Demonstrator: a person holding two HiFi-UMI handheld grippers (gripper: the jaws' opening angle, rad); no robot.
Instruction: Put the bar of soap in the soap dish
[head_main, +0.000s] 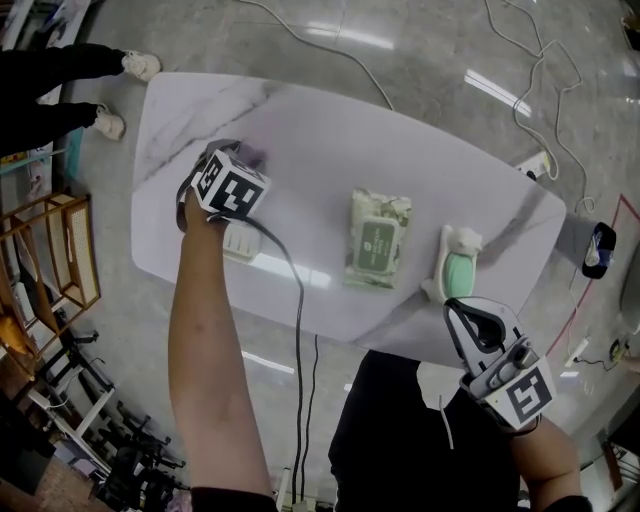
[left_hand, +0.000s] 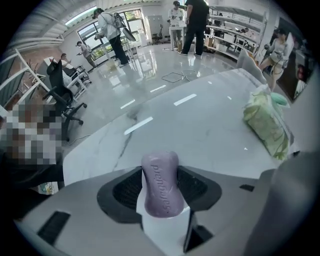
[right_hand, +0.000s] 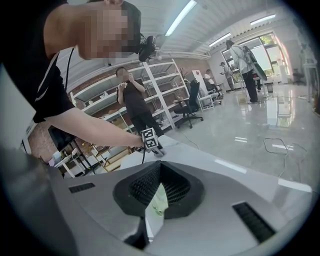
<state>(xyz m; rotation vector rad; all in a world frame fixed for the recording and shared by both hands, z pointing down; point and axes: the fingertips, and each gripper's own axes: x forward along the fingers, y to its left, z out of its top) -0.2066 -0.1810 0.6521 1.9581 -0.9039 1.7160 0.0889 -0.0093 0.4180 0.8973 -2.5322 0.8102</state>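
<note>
A purple bar of soap (left_hand: 161, 184) lies on the white marble table (head_main: 330, 130) near its left end; in the head view only its edge (head_main: 254, 157) shows past the marker cube. My left gripper (head_main: 240, 168) points steeply down over it, open, with one jaw on each side of the bar. The green soap dish (head_main: 458, 270), with a white piece at its far end, stands near the table's right front edge. Close behind the dish, off the front edge, my right gripper (head_main: 457, 306) is shut with nothing in it.
A green pack of wet wipes (head_main: 378, 238) lies between the soap and the dish, also seen in the left gripper view as the wipes pack (left_hand: 267, 127). Cables and a power strip (head_main: 535, 165) lie on the floor. A person's shoes (head_main: 125, 95) are beyond the table's left end, by a wooden rack (head_main: 55, 260).
</note>
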